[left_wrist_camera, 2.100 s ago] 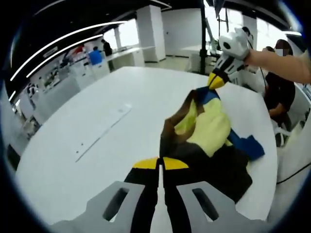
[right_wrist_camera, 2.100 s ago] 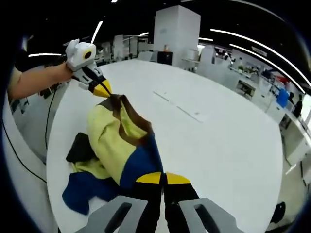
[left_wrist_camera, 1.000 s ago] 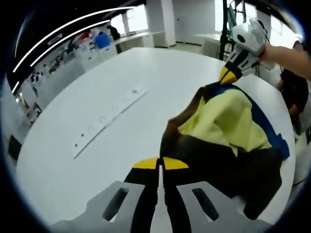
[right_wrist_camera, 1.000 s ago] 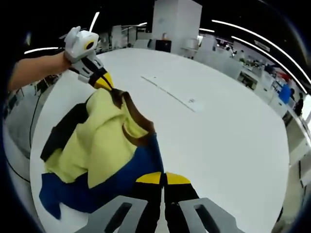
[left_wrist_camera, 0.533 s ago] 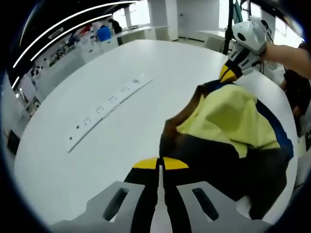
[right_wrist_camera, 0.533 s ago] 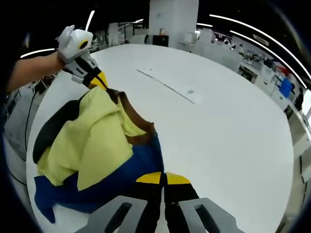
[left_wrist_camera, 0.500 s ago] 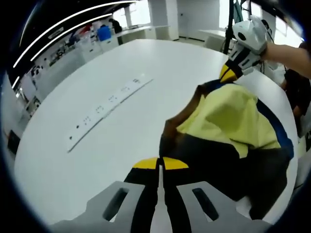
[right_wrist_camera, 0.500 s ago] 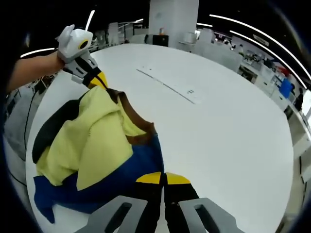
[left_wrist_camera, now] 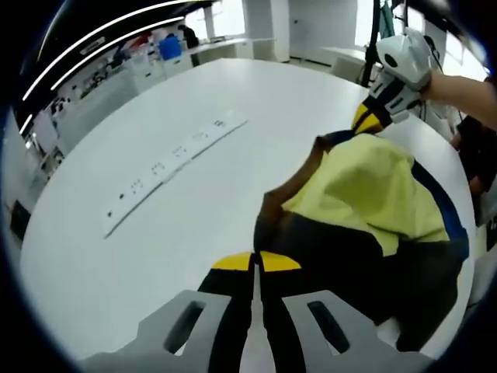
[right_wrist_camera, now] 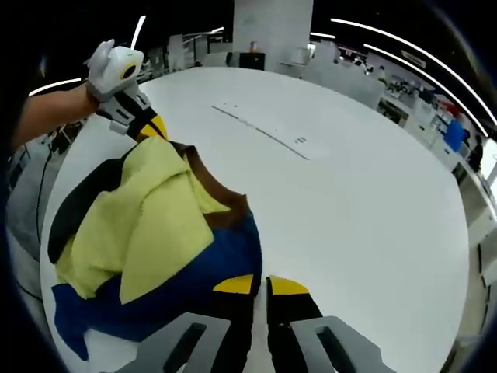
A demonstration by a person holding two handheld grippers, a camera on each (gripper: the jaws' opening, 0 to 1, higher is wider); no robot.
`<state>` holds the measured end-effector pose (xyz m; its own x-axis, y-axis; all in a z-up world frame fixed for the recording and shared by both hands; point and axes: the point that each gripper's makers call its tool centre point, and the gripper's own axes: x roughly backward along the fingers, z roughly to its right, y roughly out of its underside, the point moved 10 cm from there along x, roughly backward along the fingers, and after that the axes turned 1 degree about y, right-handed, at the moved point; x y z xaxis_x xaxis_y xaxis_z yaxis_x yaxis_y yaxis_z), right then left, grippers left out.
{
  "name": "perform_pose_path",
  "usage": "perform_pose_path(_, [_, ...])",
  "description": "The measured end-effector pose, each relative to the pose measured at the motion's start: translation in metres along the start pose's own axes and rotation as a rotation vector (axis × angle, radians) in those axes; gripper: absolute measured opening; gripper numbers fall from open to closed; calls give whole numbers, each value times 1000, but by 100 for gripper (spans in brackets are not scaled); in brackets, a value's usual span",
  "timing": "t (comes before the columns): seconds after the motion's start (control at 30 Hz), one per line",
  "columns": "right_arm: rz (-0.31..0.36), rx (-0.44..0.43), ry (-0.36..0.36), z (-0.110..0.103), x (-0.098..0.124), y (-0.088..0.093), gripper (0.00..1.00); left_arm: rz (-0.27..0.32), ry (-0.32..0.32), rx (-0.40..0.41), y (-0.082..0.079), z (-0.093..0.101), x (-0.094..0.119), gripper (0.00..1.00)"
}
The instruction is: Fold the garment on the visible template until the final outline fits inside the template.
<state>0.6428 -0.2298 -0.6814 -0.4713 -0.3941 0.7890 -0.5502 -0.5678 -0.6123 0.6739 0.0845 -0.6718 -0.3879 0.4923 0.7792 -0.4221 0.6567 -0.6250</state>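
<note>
A yellow, blue, black and brown garment (left_wrist_camera: 365,186) lies bunched on the round white table (left_wrist_camera: 116,249). My left gripper (left_wrist_camera: 256,263) is shut on its dark edge. In the right gripper view the left gripper (right_wrist_camera: 155,126), held by a hand, pinches the brown and black corner of the garment (right_wrist_camera: 147,217). My right gripper (right_wrist_camera: 260,286) sits at the blue hem with its jaws a little apart. In the left gripper view, the right gripper (left_wrist_camera: 365,120) is at the garment's far corner. A white strip with dark marks (left_wrist_camera: 175,159) lies flat beyond the garment, and shows as the strip (right_wrist_camera: 264,132) from the other side.
The table (right_wrist_camera: 365,194) has its near edge close behind the garment. A seated person (left_wrist_camera: 470,148) is just past that edge. Desks and a white pillar (right_wrist_camera: 272,31) stand far off.
My right gripper's jaws have parted slightly at the blue hem. Both views have dipped a little toward the table. The garment has sunk and spread somewhat.
</note>
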Motion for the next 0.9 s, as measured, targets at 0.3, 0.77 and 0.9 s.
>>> perform_pose_path(0.3, [72, -30, 10, -3, 13, -6, 10, 49, -18, 49, 1, -4, 14, 2])
perform_pose_path(0.77, [133, -72, 2, -18, 33, -2, 22, 112, -14, 114, 2, 14, 37, 24])
perform_pose_path(0.9, [147, -83, 3, -22, 41, 1, 23, 130, -17, 121, 1, 20, 44, 29])
